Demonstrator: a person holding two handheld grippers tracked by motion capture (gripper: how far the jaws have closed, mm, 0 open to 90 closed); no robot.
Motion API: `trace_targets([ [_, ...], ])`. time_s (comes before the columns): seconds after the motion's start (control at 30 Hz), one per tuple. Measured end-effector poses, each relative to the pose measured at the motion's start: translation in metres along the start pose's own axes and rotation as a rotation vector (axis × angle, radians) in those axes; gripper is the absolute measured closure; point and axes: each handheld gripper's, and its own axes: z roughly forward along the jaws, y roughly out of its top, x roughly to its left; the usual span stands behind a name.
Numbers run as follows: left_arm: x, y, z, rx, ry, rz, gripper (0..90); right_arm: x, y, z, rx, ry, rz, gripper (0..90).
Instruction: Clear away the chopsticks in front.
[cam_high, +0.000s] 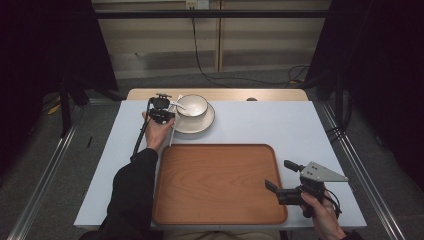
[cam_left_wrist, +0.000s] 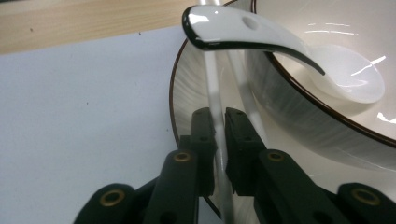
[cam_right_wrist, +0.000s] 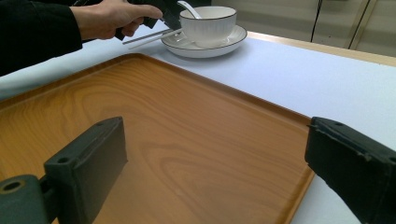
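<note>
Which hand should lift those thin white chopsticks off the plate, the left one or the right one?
Left, probably. The left gripper already has its jaws closed on a thin white chopstick lying on the white dark-rimmed plate. The right gripper waits open, far away over the brown wooden tray.

Left hand-held gripper (cam_left_wrist: 219, 140) clamped; right hand-held gripper (cam_right_wrist: 215, 158) wide apart.

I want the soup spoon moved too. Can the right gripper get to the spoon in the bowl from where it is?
Probably not without moving: the right gripper sits open at the wooden tray's near right corner, far from the spoon in the bowl.
</note>
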Motion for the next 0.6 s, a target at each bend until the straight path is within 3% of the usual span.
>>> trace_targets([
  [0.03, 0.0001, -0.0002, 0.0001, 0.003, -0.003, 0.004, 83.9, 0.0, 0.0, 0.0001, 0.0, 0.001, 0.002, 5.3],
  [0.1, 0.0009, -0.0005, 0.0002, -0.002, -0.015, -0.029, 84.5, -0.0001, 0.0, -0.0001, 0.0, 0.001, 0.002, 5.3],
  [0.3, 0.0011, -0.0009, -0.0008, 0.004, -0.012, -0.019, 85.0, -0.0007, 0.0, -0.0007, -0.001, 0.001, 0.0, 5.3],
  [0.47, -0.0003, -0.0021, -0.0009, -0.016, -0.015, -0.052, 85.2, -0.0009, 0.0001, -0.001, -0.002, -0.001, -0.001, 5.3],
  [0.6, 0.0005, -0.0026, -0.0023, 0.003, -0.012, -0.027, 85.2, -0.0008, 0.0001, -0.0009, -0.001, 0.0, -0.002, 5.3],
])
